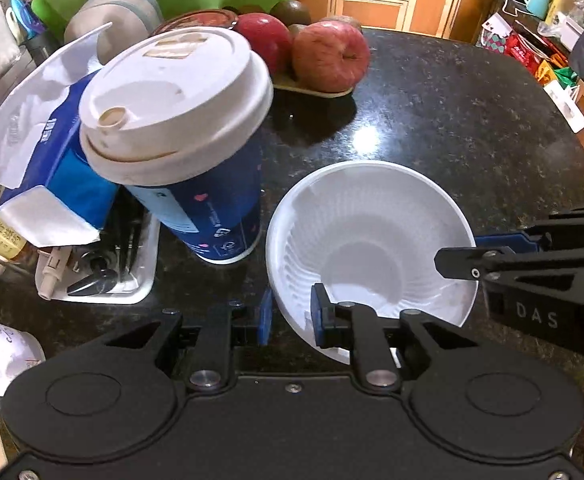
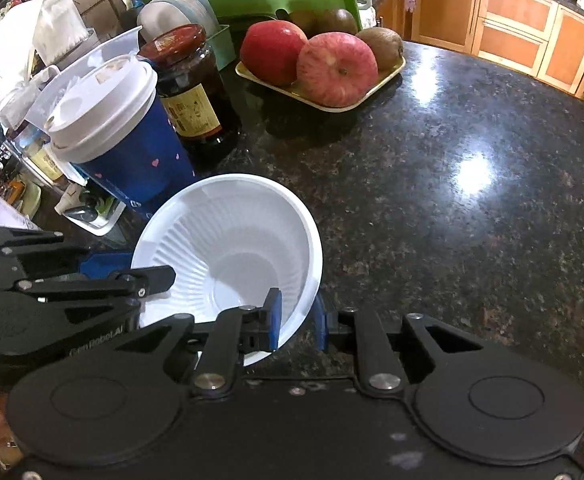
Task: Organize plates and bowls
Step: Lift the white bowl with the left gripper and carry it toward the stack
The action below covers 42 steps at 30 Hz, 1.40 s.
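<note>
A white ribbed plastic bowl (image 1: 368, 240) is held just above the dark granite counter (image 1: 472, 120). My left gripper (image 1: 292, 320) straddles the bowl's near-left rim, one blue pad inside and one outside, shut on it. My right gripper (image 2: 298, 320) straddles the bowl's (image 2: 231, 248) near-right rim the same way, shut on it. Each gripper shows in the other's view, the right one (image 1: 468, 256) on the right and the left one (image 2: 131, 276) on the left. A stack of grey plates (image 2: 179, 12) stands in a green rack at the back.
A blue paper cup with a white lid (image 1: 179, 120) stands close left of the bowl. Behind it are a dark jar (image 2: 191, 92), a tissue pack (image 1: 43, 136) and a small white tray (image 1: 103, 280). A tray of apples and kiwis (image 2: 324, 68) sits at the back.
</note>
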Motion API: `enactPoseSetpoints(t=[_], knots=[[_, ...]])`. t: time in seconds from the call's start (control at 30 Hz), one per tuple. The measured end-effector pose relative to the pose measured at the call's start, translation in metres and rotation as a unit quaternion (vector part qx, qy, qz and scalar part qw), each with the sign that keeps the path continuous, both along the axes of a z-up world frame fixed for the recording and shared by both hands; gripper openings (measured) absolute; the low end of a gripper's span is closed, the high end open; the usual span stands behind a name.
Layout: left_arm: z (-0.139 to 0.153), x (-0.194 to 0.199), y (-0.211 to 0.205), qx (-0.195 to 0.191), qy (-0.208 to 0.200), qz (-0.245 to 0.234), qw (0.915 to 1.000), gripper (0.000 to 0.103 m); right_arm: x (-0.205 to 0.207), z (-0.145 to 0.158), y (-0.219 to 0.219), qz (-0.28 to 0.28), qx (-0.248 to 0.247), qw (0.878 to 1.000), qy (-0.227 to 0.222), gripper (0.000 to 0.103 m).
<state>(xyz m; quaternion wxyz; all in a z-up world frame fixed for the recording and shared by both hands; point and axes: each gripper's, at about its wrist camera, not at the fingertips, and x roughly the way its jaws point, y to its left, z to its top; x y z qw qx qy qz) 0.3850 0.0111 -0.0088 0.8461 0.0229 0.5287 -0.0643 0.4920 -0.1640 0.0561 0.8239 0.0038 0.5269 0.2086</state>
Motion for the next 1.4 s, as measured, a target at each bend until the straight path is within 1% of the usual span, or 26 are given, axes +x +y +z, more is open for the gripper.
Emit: enactPoseSetpoints(t=[0.13, 0.27, 0.43, 0.63, 0.77, 0.93, 1.07, 1.17, 1.4], knots=[[0.007, -0.008, -0.002, -0.009, -0.002, -0.014, 0.9999, 0.023, -0.011, 0.004, -0.011, -0.010, 0.006, 1.000, 0.007, 0.019], [0.018, -0.019, -0.010, -0.006, -0.014, -0.029, 0.9995, 0.023, -0.027, 0.016, -0.021, -0.023, 0.006, 1.000, -0.005, 0.019], [0.042, -0.039, -0.018, -0.006, -0.033, -0.047, 0.9983, 0.023, -0.058, 0.045, -0.031, -0.039, 0.003, 0.999, -0.034, 0.019], [0.071, -0.072, -0.026, -0.001, -0.063, -0.073, 0.9954, 0.023, -0.109, 0.085, -0.040, -0.047, -0.008, 0.996, -0.078, 0.020], [0.084, -0.095, -0.031, 0.004, -0.074, -0.090, 0.9932, 0.023, -0.137, 0.097, -0.043, -0.047, -0.019, 0.995, -0.086, 0.021], [0.085, -0.119, -0.034, 0.006, -0.073, -0.108, 0.9914, 0.023, -0.164, 0.092, -0.046, -0.050, -0.027, 0.995, -0.076, 0.021], [0.078, -0.136, -0.037, 0.010, -0.068, -0.123, 0.9901, 0.023, -0.182, 0.081, -0.045, -0.048, -0.035, 0.996, -0.060, 0.021], [0.068, -0.144, -0.041, 0.020, -0.063, -0.133, 0.9888, 0.023, -0.189, 0.070, -0.043, -0.044, -0.043, 0.997, -0.047, 0.021], [0.038, -0.145, -0.044, 0.019, -0.018, -0.142, 0.9894, 0.023, -0.190, 0.045, -0.039, -0.041, -0.064, 0.997, -0.012, 0.021]])
